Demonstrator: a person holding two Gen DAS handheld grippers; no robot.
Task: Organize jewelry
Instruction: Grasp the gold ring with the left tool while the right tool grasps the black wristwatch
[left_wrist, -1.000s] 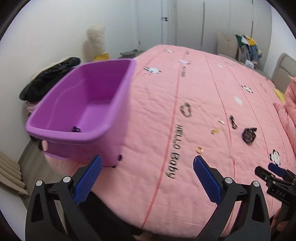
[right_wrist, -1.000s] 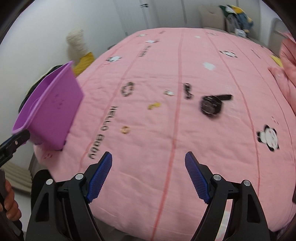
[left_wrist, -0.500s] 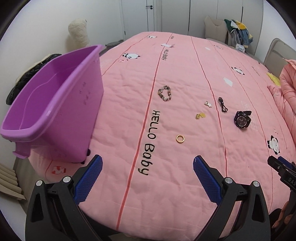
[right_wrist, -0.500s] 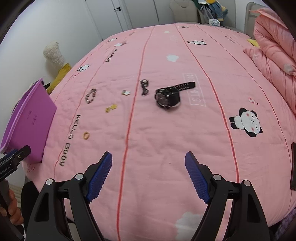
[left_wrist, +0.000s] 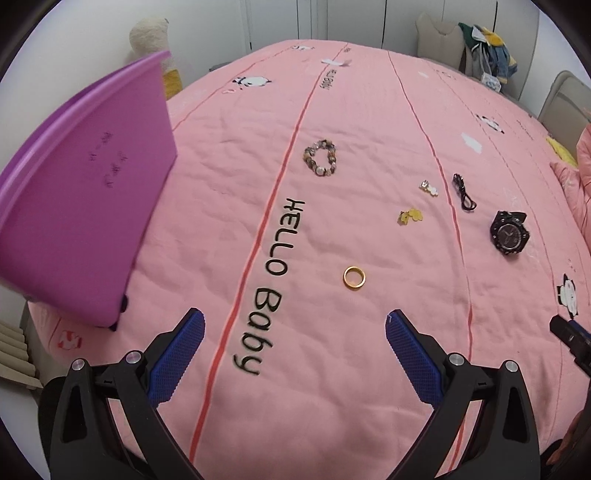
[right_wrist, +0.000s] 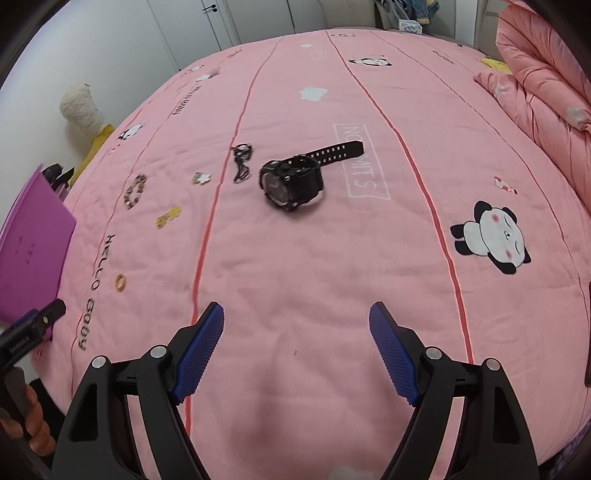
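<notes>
Both your claws, left (left_wrist: 295, 332) and right (right_wrist: 296, 325), are spread and empty; jewelry lies scattered on the bed (left_wrist: 369, 350), bin (left_wrist: 81, 206) beside for collecting.

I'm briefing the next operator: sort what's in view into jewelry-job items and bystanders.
Job:
ring
bead bracelet
yellow charm
white charm
black cord
watch
purple bin

Bystanders:
plush toy
folded duvet
clothes on chair
</notes>
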